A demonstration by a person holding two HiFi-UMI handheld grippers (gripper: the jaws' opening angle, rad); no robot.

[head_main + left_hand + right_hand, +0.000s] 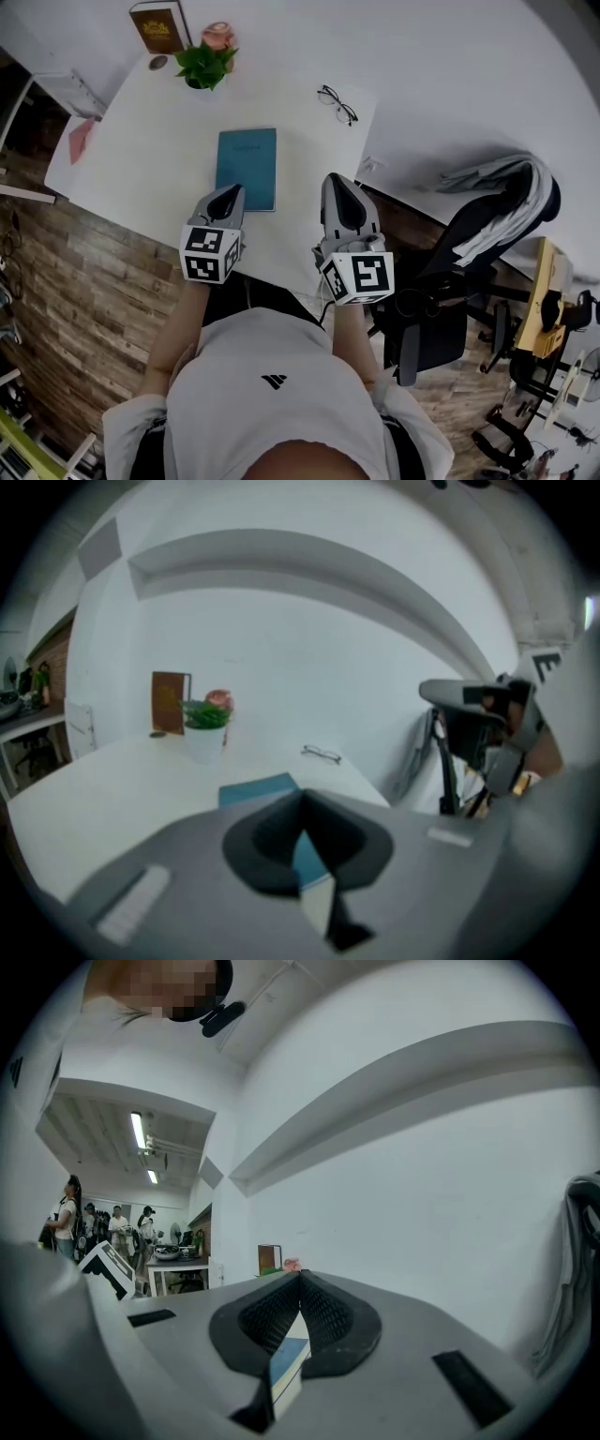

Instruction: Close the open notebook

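A teal notebook (247,167) lies closed and flat on the white table (141,141), near its front edge. My left gripper (230,191) hovers over the notebook's near left corner with its jaws shut and nothing between them. In the left gripper view the left gripper (302,795) points slightly down at the notebook (255,789) just ahead. My right gripper (336,178) is held level to the right of the notebook, jaws shut and empty. In the right gripper view the right gripper (300,1275) shows a strip of the notebook (286,1363) below its closed tips.
A potted plant (203,64) and a brown book (159,28) stand at the table's far end, and a pair of glasses (337,104) lies at the far right. A pink item (80,139) sits at the left edge. An office chair (469,253) with draped clothing stands to the right.
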